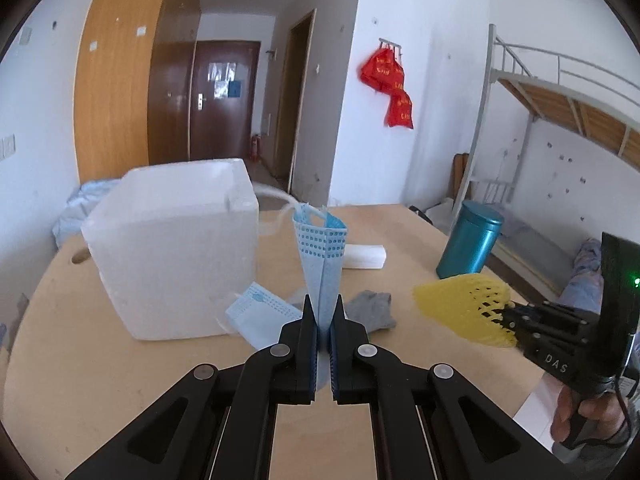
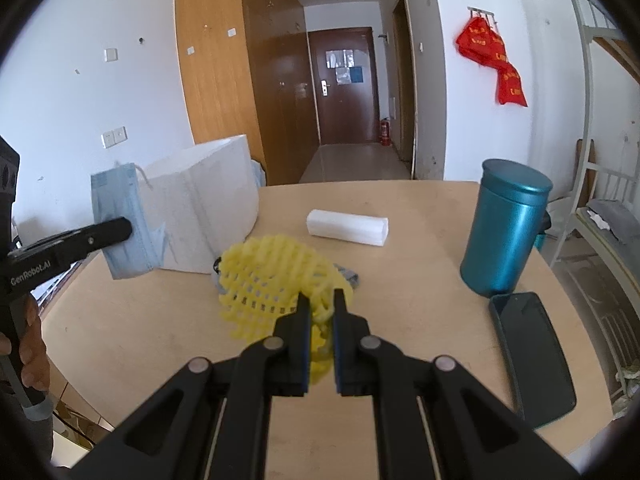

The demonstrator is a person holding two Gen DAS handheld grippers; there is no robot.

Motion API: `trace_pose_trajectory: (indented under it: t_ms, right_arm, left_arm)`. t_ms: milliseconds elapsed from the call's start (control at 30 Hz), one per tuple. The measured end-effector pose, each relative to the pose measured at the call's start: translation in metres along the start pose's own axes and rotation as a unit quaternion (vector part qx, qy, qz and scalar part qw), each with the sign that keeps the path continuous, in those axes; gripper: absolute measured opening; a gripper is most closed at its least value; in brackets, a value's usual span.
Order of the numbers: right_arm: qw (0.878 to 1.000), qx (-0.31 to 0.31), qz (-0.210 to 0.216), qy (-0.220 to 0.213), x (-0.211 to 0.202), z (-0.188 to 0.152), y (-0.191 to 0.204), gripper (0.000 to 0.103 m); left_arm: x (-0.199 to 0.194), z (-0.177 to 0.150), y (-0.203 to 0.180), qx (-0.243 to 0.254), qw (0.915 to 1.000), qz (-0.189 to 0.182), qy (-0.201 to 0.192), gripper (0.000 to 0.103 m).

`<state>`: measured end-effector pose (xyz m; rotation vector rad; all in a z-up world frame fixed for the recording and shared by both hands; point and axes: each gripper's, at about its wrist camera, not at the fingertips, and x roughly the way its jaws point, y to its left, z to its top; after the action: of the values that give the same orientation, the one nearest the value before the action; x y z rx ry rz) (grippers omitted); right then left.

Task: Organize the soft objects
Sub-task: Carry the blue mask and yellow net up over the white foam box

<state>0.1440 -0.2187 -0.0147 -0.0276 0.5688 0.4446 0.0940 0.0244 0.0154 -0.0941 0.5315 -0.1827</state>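
Note:
My left gripper [image 1: 323, 304] is shut on a blue face mask [image 1: 320, 256] and holds it upright above the table; the mask also shows in the right wrist view [image 2: 120, 224]. My right gripper [image 2: 322, 300] is shut on a yellow foam net [image 2: 276, 280] and holds it over the table; the net also shows in the left wrist view [image 1: 464, 308]. A second blue mask [image 1: 260, 314] and a grey cloth [image 1: 374, 310] lie on the table. A white foam box [image 1: 172, 248] stands at the left, also in the right wrist view [image 2: 204, 208].
A teal canister [image 2: 506, 228] stands at the right of the wooden table [image 2: 420, 320], with a dark lid or tray [image 2: 532, 356] in front of it. A white roll [image 2: 348, 227] lies in the middle. A metal bunk bed [image 1: 560, 120] stands at the right.

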Motion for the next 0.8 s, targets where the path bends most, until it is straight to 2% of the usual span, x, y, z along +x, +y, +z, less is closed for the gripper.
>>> trace_pose_trajectory:
  t_ms: [100,267,800]
  right_arm:
    - [1.0,-0.005,0.003,-0.008,-0.003,0.003,0.003,0.011]
    - [1.0,-0.008,0.008,-0.002,0.003,0.003,0.008,0.011]
    - [0.996,-0.055,0.062,-0.043,-0.004,0.037,0.056,0.011]
  left_arm:
    - [-0.014,0.003,-0.003,0.011,0.9996,0.007,-0.027,0.005]
    - [-0.014,-0.004,0.0,0.011,0.9996,0.018,-0.02,0.005]
    - [-0.06,0.012,0.018,0.0,0.9965,0.051,-0.066,0.005]
